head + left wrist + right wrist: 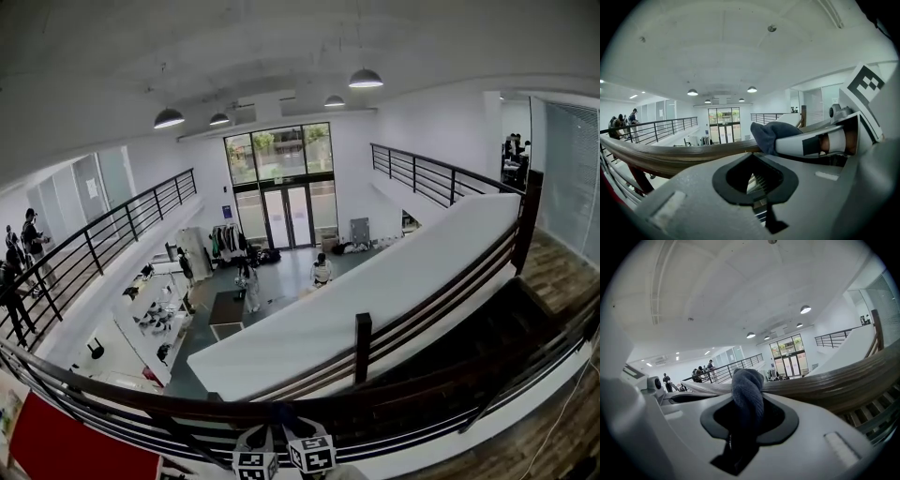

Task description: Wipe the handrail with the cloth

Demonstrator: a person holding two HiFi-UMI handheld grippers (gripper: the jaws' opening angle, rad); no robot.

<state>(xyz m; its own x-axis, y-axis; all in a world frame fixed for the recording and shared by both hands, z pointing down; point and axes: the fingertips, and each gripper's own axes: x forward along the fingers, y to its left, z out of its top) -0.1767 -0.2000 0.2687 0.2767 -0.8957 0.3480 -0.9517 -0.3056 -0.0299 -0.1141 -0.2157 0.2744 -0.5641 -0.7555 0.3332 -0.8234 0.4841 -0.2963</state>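
Cloth (747,383) clamped in right tongs (745,413), resting on wooden handrail (834,380), left tongs (757,177) together, empty

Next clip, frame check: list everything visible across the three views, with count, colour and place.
handrail: one, brown wood, runs across in front of both grippers
cloth: one, blue-grey, bunched against the handrail
pendant lamps: four, dark shades, on the white ceiling
glass doors: one set, dark frames, far end of the hall below
people: several, dark clothes, left walkway; more on the floor below
red panel: one, bottom left under the railing
left gripper: one, grey, jaws together on nothing, beside the handrail
right gripper: one, grey, jaws clamped on the cloth
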